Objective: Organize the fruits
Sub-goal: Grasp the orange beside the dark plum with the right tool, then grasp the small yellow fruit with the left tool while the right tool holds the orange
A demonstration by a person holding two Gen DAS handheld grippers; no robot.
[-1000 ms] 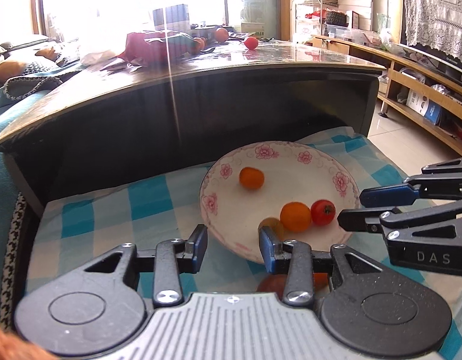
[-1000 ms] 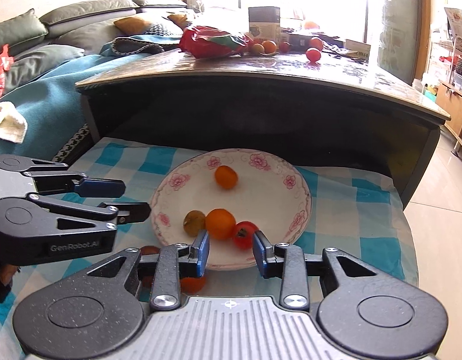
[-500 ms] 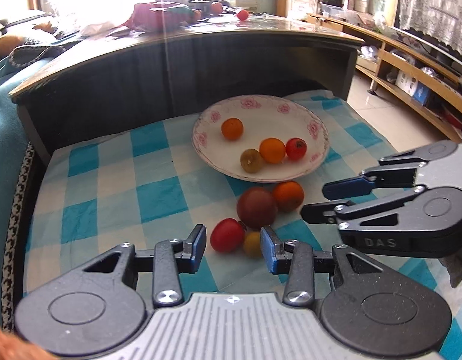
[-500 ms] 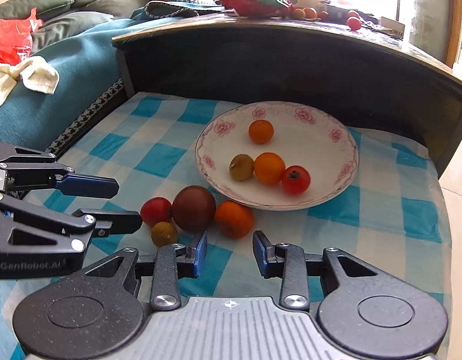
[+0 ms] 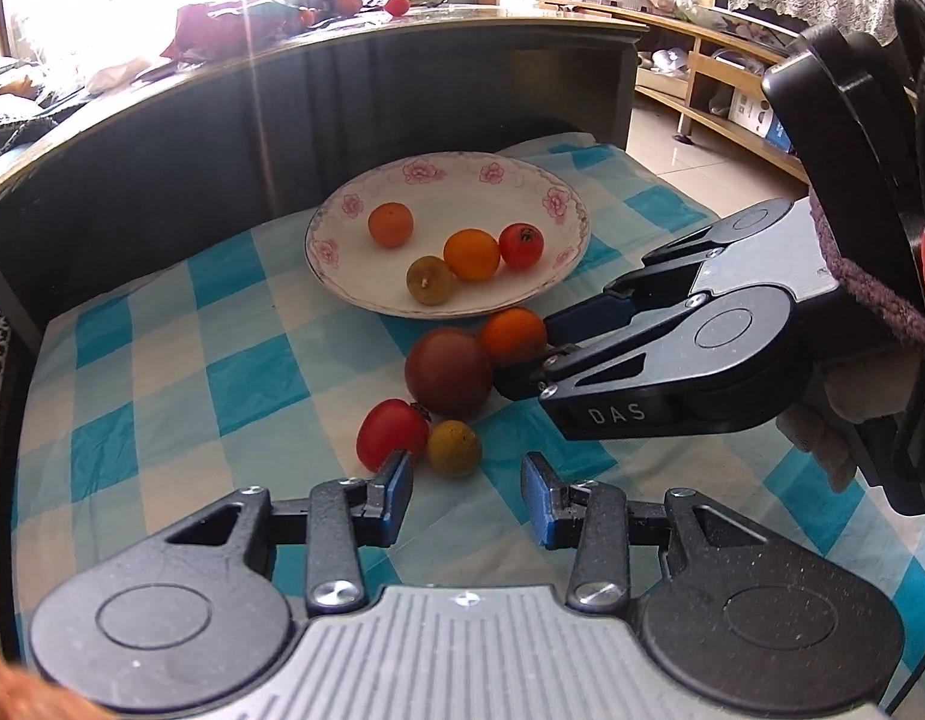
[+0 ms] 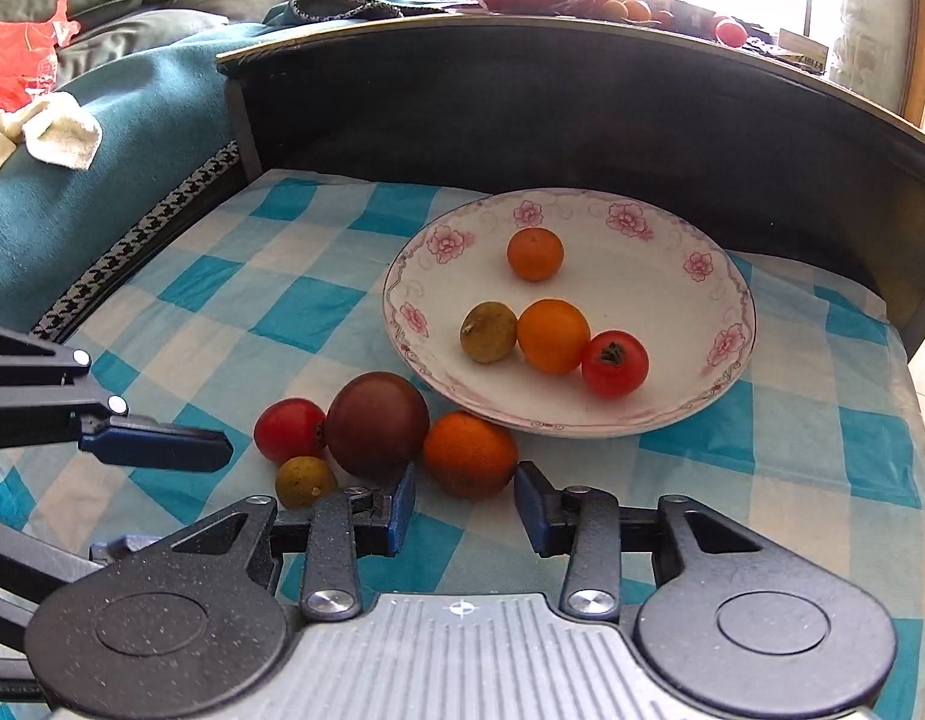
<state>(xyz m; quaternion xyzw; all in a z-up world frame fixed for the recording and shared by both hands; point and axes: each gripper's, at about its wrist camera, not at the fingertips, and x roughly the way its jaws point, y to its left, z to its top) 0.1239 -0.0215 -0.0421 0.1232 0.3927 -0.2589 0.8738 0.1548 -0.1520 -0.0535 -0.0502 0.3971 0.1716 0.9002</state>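
A white plate with pink flowers point(image 5: 342, 291) point(image 6: 726, 387) holds several small fruits: two orange ones, a red tomato point(image 6: 614, 363) and an olive-green one. In front of it on the checked cloth lie a dark purple fruit point(image 5: 448, 371) point(image 6: 376, 423), an orange fruit point(image 5: 512, 336) point(image 6: 469, 453), a red tomato point(image 5: 392, 432) point(image 6: 289, 429) and a small yellow-green fruit point(image 5: 454, 447) point(image 6: 305, 481). My left gripper point(image 5: 467, 498) is open just short of the yellow-green fruit. My right gripper point(image 6: 464, 501) is open, its fingers just in front of the orange fruit.
A dark curved table edge point(image 5: 282, 114) rises right behind the plate, with more fruit and a red bag on top. A teal sofa with a white cloth point(image 6: 54, 135) lies to the left. Wooden shelving point(image 5: 714, 78) stands at the right.
Both grippers pulled back from the plate, then came down close to the loose fruits. The right gripper now sits at the orange fruit, the left at the yellow-green one. No fruit moved.
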